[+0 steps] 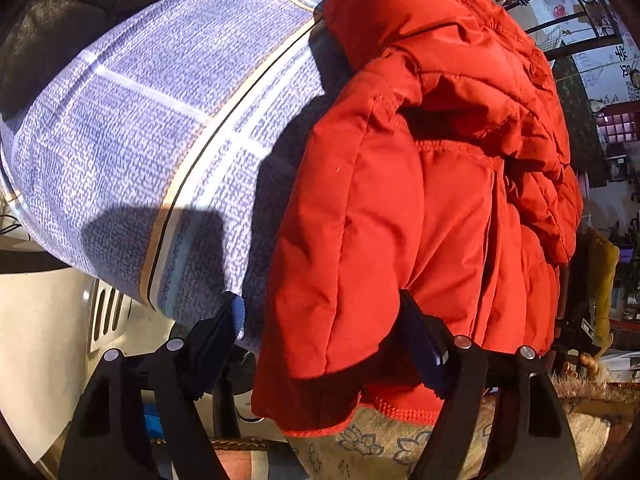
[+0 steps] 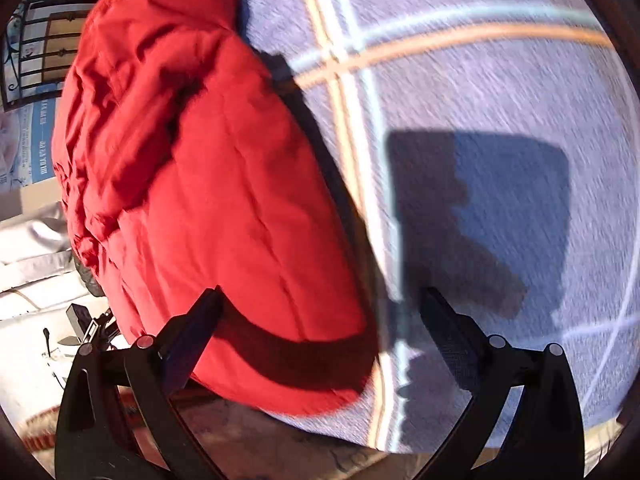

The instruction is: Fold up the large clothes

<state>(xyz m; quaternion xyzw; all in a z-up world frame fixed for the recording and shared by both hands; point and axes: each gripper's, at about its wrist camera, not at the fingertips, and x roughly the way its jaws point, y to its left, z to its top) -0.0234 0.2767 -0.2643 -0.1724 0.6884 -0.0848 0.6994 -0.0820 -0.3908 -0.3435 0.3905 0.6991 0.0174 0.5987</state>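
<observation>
A puffy red jacket (image 1: pixel 400 200) lies bunched on a blue plaid cover (image 1: pixel 140 140), with its lower end hanging over the near edge. My left gripper (image 1: pixel 320 312) points steeply down at that end. The jacket's hem fold sits between its jaws, and the left pad (image 1: pixel 236 312) stands clear of the fabric, so it is open. In the right wrist view the red jacket (image 2: pixel 200 180) fills the left half and the plaid cover (image 2: pixel 480 80) the right. My right gripper (image 2: pixel 322 296) is open wide, straddling the jacket's right edge.
Black leather upholstery (image 1: pixel 60 20) rises behind the cover. A white vented unit (image 1: pixel 48 320) stands low on the left, and floral fabric (image 1: pixel 380 448) lies below the jacket's hem. A black metal rack (image 1: pixel 560 20) stands behind the jacket. White sacks (image 2: pixel 32 272) lie at the left.
</observation>
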